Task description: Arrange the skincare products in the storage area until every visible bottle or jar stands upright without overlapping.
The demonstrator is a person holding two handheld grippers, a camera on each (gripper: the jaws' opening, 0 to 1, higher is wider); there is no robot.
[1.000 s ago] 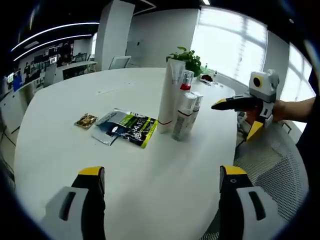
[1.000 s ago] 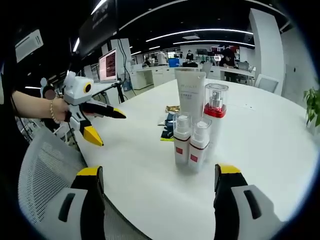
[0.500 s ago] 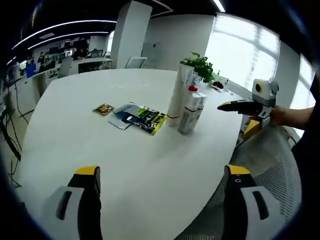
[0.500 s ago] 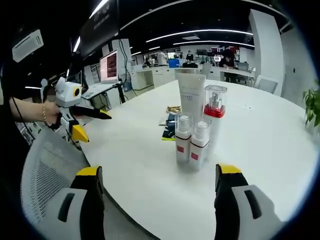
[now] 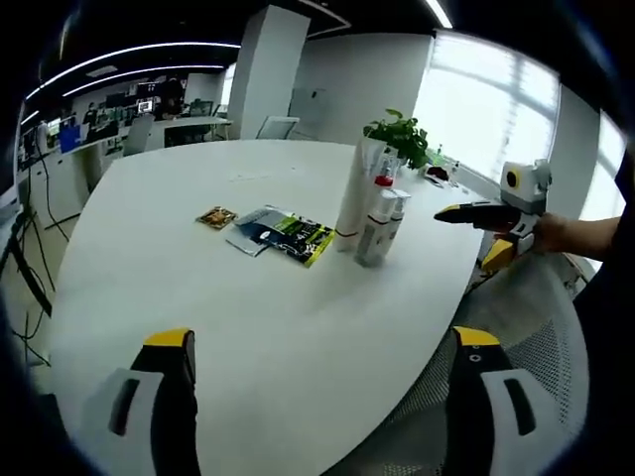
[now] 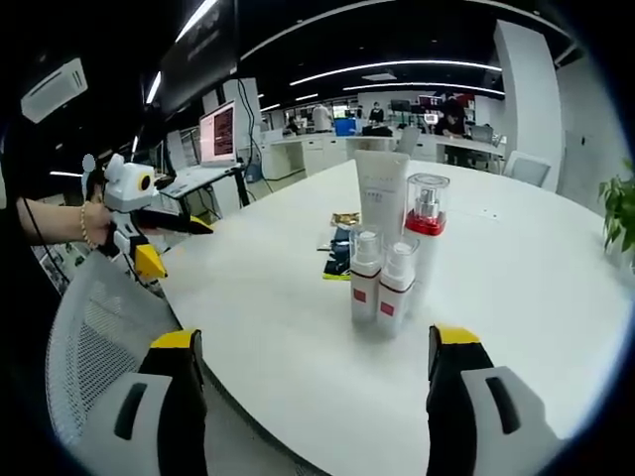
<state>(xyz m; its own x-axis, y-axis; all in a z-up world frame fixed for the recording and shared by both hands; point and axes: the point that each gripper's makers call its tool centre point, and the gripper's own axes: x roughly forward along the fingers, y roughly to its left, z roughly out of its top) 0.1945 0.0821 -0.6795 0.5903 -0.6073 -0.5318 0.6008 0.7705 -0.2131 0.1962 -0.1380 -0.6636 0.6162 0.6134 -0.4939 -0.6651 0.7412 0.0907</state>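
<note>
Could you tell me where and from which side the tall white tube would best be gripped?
Probably high on the flat body of the tall white tube, above the two small spray bottles that screen its lower half in the right gripper view. The red-collared pump bottle crowds one side, so coming from the open side toward the sachets looks safest.

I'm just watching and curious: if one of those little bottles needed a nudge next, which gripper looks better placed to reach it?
Probably the right gripper. The small spray bottles stand directly ahead between its open jaws, while the left gripper sees them off to one side, across the white table.
</note>
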